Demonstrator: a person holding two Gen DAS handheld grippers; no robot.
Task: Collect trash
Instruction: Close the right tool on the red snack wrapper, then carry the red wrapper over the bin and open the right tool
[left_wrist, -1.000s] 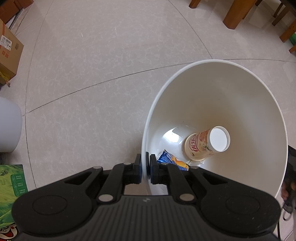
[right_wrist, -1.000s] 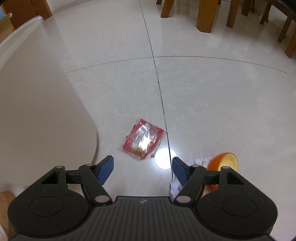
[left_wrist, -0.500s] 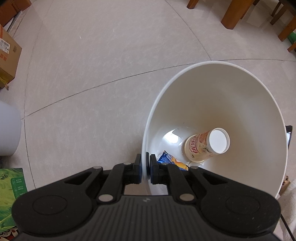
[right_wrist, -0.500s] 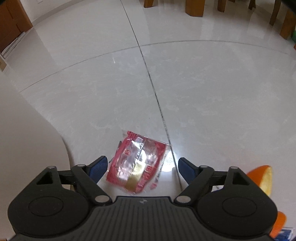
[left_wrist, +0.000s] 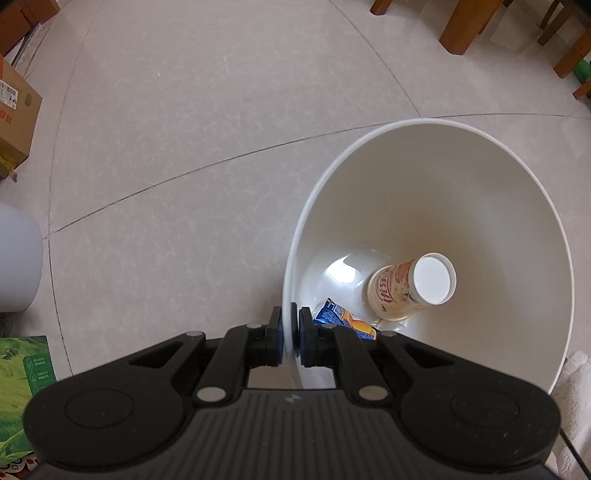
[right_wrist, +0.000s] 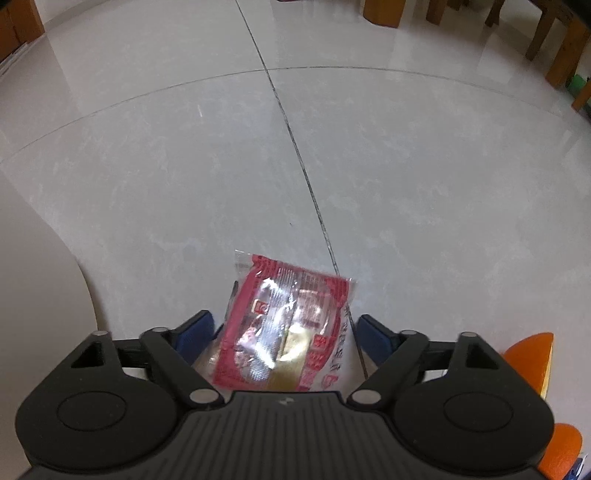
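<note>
My left gripper (left_wrist: 290, 332) is shut on the near rim of a white trash bin (left_wrist: 461, 192). Inside the bin lie an upturned paper cup (left_wrist: 410, 288) and a blue-and-orange wrapper (left_wrist: 343, 319). In the right wrist view a red snack wrapper (right_wrist: 288, 328) lies flat on the floor tiles. My right gripper (right_wrist: 284, 334) hangs low over it with the wrapper between its blue pads (right_wrist: 195, 332); the jaws are closing, and small gaps remain between the pads and the wrapper's edges. The bin's white wall (right_wrist: 33, 295) fills that view's left side.
Orange peel pieces (right_wrist: 532, 358) lie at the right of the right gripper. Wooden chair and table legs (left_wrist: 465, 26) stand at the far side. A cardboard box (left_wrist: 14, 110), a white round container (left_wrist: 14, 258) and a green carton (left_wrist: 22, 387) sit at the left.
My right gripper has dropped toward the floor and come over the red wrapper, which now lies between its fingers. The left gripper and the bin have stayed put.
</note>
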